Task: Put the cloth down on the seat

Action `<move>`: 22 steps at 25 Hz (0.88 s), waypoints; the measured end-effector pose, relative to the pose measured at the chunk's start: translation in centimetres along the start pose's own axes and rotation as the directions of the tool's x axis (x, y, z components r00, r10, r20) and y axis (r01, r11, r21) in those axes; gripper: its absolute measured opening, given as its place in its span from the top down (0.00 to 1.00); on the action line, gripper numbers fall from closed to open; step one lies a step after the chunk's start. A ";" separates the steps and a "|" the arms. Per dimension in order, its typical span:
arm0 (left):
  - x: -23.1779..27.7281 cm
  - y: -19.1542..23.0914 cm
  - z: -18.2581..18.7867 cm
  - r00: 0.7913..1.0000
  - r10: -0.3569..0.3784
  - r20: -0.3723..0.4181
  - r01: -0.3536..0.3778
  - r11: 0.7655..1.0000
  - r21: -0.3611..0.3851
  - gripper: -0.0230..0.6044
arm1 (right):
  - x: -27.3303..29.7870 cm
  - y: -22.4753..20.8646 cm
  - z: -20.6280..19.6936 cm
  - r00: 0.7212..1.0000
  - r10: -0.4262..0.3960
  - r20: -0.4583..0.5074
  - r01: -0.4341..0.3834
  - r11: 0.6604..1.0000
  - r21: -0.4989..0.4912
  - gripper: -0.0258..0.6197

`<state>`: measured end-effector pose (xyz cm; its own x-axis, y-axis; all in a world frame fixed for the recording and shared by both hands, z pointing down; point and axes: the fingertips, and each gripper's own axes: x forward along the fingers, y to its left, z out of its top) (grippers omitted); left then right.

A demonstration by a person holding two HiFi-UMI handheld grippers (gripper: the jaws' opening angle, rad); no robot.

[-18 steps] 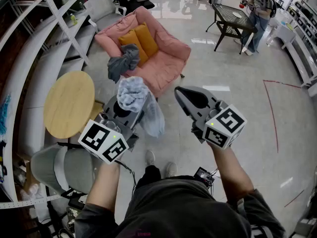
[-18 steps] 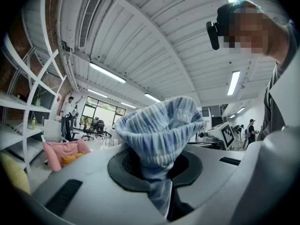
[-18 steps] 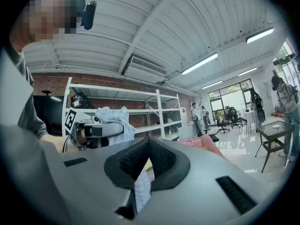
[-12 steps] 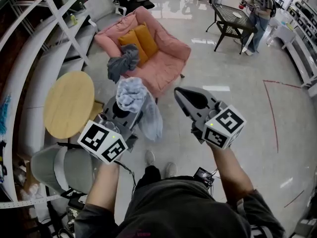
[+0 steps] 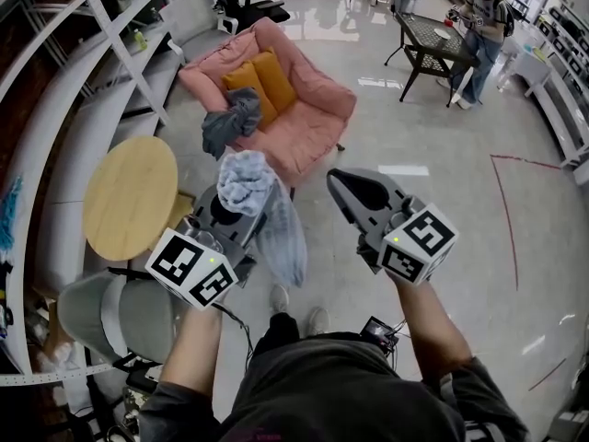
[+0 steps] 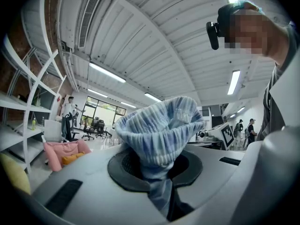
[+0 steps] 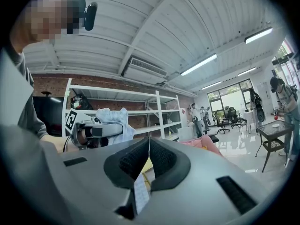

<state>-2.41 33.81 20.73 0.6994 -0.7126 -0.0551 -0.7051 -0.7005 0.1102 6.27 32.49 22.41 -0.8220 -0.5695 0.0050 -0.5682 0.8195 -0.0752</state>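
Note:
A light blue-and-white cloth [image 5: 247, 180] is bunched between the jaws of my left gripper [image 5: 237, 190], which is shut on it. A tail of the cloth hangs down to the right [image 5: 283, 239]. In the left gripper view the cloth [image 6: 159, 130] rises in a puff out of the left gripper [image 6: 157, 168]. My right gripper [image 5: 340, 177] is level beside it, shut and empty; in its own view the right gripper [image 7: 148, 150] has its pads together. The pink seat [image 5: 304, 122] stands ahead on the floor, apart from both grippers.
On the seat lie two yellow cushions [image 5: 262, 79] and a grey cloth [image 5: 230, 122]. A round wooden table [image 5: 129, 196] and a grey chair [image 5: 110, 316] stand at the left under white shelving [image 5: 83, 53]. A black table [image 5: 437, 40] and a person [image 5: 483, 17] are far right.
The pink seat has slid slightly down in the head view. The cloth's hanging tail has swung a little. Both grippers keep their grip and their places in the view.

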 end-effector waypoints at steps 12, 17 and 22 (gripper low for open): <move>0.1 -2.0 1.4 1.000 -0.002 0.006 0.002 0.998 0.056 0.85 | -3.8 0.2 1.0 1.000 0.000 0.028 0.001 1.000 -0.020 0.94; 0.9 -1.6 2.4 1.000 -0.003 0.020 0.002 0.997 0.080 0.85 | -4.1 -0.5 1.7 0.999 0.006 0.039 -0.004 0.999 -0.037 0.94; 2.0 -0.6 3.0 1.000 -0.013 0.021 0.011 0.996 0.093 0.85 | -3.3 -1.3 2.3 0.999 0.010 0.048 -0.008 0.999 -0.047 0.94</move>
<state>-0.93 32.64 17.57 0.7060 -0.7040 -0.0773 -0.7051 -0.7089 0.0172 9.78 33.14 20.16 -0.8248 -0.5638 -0.0436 -0.5631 0.8259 -0.0283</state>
